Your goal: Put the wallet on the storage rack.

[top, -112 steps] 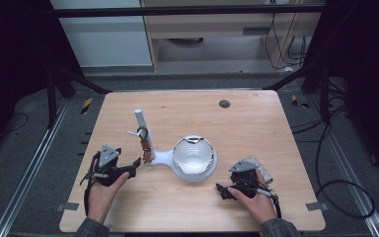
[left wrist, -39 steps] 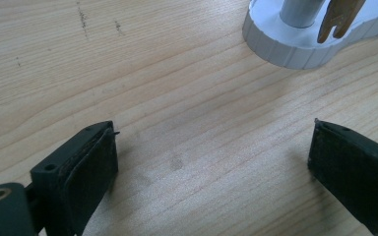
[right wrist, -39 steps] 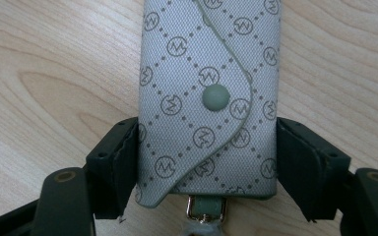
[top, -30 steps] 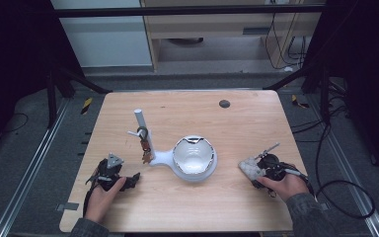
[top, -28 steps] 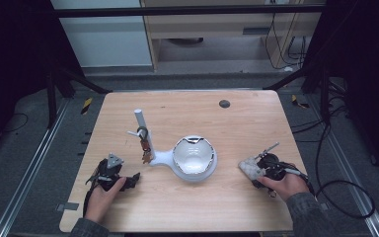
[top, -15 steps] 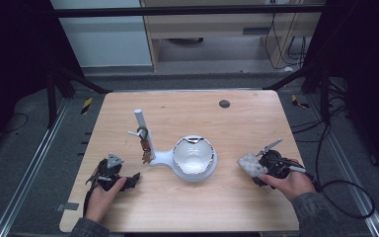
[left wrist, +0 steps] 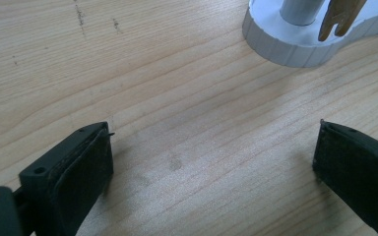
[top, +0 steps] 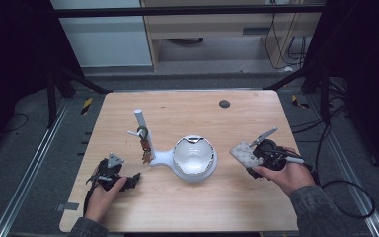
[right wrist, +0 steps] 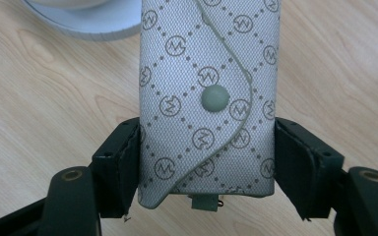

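Right gripper view: tongs (right wrist: 206,162) clamp woven monogram pouch (right wrist: 209,98)

Worktop (top: 256,207): one, wooden.
Tools: two, a left tool (top: 128,181) and a right tool (top: 246,159).
Hands: two, a left hand (top: 101,200) and a right hand (top: 286,175).
Pouch (right wrist: 209,98): one, grey, patterned, with one snap button (right wrist: 215,97).
Bowl (top: 193,157): one, white.
Stand (top: 145,140): one, white, with one upright post.
Keys (top: 146,148): a small bunch on the stand; number unclear.
Dark round spot (top: 224,103): one, on the worktop's far side.
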The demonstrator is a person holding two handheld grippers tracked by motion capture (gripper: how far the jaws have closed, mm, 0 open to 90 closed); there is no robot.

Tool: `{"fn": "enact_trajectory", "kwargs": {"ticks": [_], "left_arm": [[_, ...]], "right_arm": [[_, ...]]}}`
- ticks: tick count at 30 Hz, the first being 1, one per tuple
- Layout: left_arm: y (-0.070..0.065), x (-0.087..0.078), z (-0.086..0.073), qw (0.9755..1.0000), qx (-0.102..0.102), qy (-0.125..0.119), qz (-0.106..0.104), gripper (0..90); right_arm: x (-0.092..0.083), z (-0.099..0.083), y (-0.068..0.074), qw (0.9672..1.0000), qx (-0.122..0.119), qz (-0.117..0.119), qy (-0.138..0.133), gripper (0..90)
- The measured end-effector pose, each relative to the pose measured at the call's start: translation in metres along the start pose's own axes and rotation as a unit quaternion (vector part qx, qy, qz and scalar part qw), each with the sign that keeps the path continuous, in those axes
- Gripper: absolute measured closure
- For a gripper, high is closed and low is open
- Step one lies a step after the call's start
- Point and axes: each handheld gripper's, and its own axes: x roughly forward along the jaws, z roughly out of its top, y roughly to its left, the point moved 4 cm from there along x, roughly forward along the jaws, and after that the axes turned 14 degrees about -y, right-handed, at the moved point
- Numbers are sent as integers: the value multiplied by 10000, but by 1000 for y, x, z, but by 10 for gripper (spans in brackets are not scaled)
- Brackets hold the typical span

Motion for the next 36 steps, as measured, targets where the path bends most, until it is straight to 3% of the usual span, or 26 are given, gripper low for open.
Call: {"fn": "enact_trajectory", "kwargs": {"ticks": [18, 36], "left_arm": [[0, 1, 0, 10000, 5, 0, 14, 0], [0, 0, 0, 10000, -8, 2, 36, 0]], "right_arm": [[-25, 43, 18, 9979, -635, -73, 41, 318], [-22, 65, 43, 9967, -807, 30, 101, 318]]}}
